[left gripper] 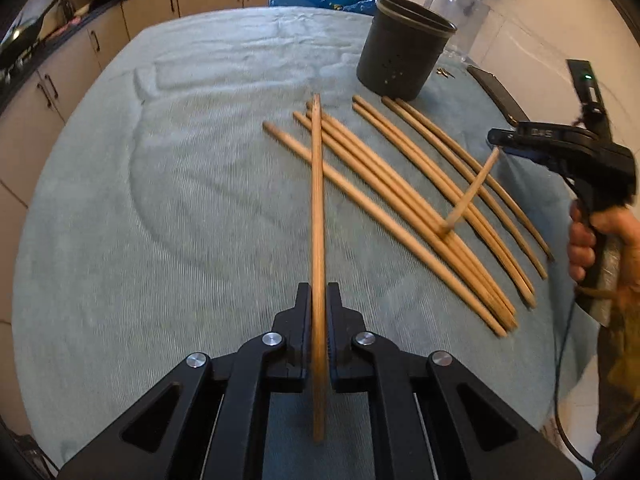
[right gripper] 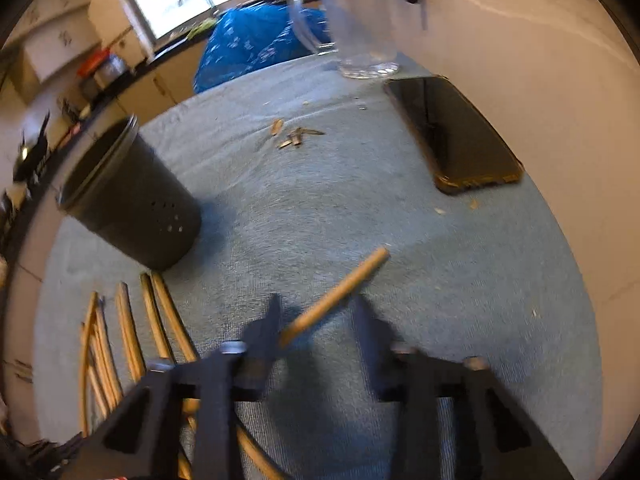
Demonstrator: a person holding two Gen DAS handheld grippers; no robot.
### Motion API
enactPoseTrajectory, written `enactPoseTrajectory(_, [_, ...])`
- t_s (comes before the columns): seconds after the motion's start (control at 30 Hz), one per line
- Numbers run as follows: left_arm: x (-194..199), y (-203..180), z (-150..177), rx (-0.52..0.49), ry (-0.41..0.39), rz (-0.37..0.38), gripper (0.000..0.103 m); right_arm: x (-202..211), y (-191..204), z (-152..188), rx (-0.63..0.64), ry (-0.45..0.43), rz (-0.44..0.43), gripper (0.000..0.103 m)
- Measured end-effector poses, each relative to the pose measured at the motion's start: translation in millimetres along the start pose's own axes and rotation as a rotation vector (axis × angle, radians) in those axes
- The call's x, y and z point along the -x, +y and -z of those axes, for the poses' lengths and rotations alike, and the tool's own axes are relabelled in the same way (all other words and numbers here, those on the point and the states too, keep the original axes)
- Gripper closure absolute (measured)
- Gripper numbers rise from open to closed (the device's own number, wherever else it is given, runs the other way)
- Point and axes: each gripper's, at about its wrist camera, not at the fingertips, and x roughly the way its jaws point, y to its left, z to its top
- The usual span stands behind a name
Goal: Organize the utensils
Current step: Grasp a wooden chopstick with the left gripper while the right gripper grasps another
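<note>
1. From the left wrist view, one chopstick (left gripper: pixel 317 208) was seen clamped between the narrowed jaws of the left gripper (left gripper: pixel 319 300), its length running forward over the table (left gripper: pixel 120 208) toward the dark holder (left gripper: pixel 404 50).
2. A slip was judged likely here: the stick was held near one end, so the long free part could swing or twist in the jaws if it were tilted fast toward the holder's rim.
3. The loose chopsticks (left gripper: pixel 400 208) were found fanned out on the cloth toward the table's right edge, their far tips close in front of the holder, which stood near the far right corner. They looked plain, pale wood, round and tapered.
4. The right gripper (left gripper: pixel 494 138) was seen above that fan with a tilted chopstick (left gripper: pixel 472 192) reaching from its tip down to the pile; the lower end could drag and scatter the others.
5. From the right wrist view, much was blurred. The right gripper (right gripper: pixel 316 312) was shown with its jaws fairly wide, the tilted chopstick (right gripper: pixel 336 296) lying slantwise between them, seemingly touching only the left finger. Whether it was truly gripped could not be told; a drop onto the cloth was judged a real risk.
6. The holder (right gripper: pixel 128 196) was seen to the left, looking empty, the remaining chopsticks (right gripper: pixel 132 332) beside its base. A phone (right gripper: pixel 452 136) and a glass jug (right gripper: pixel 360 20) sat at the far right edge, where a wide swing could knock them.
</note>
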Motion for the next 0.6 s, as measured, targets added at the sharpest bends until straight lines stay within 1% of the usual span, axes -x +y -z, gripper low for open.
enactPoseTrajectory(0.03, [2, 1, 3, 0.007, 0.016, 0.014, 0.097, -1, 3, 1, 0.027, 0.002, 0.011, 0.081])
enactPoseTrajectory(0.07, [3, 2, 6, 0.013, 0.028, 0.023, 0.097, -2, 7, 1, 0.066, 0.006, 0.024, 0.084])
enactPoseTrajectory(0.17, [12, 2, 14, 0.025, 0.051, 0.051, 0.096, 0, 8, 5, 0.142, 0.029, 0.024, 0.087])
enactPoseTrajectory(0.2, [14, 3, 15, 0.023, 0.053, 0.056, 0.092, 1, 7, 7, 0.161, 0.038, 0.021, 0.088])
enactPoseTrajectory(0.23, [18, 3, 16, 0.023, 0.051, 0.061, 0.083, 2, 6, 9, 0.18, 0.048, 0.018, 0.088])
enactPoseTrajectory(0.27, [22, 3, 16, 0.021, 0.043, 0.064, 0.078, 4, 4, 13, 0.206, 0.062, 0.01, 0.088])
enactPoseTrajectory(0.3, [25, 2, 15, 0.018, 0.03, 0.063, 0.068, 6, 4, 16, 0.222, 0.069, 0.007, 0.088])
enactPoseTrajectory(0.33, [27, 0, 13, 0.016, 0.013, 0.058, 0.063, 9, 3, 19, 0.24, 0.075, 0.002, 0.088])
enactPoseTrajectory(0.43, [25, -4, 1, 0.008, -0.012, 0.027, 0.063, 15, -2, 30, 0.266, 0.086, -0.013, 0.088])
enactPoseTrajectory(0.5, [16, -10, -11, -0.012, -0.023, 0.017, 0.063, 17, -6, 33, 0.269, 0.09, -0.02, 0.088])
enactPoseTrajectory(0.6, [-1, -17, -28, -0.056, -0.028, -0.055, 0.063, 21, -10, 37, 0.269, 0.096, -0.029, 0.088])
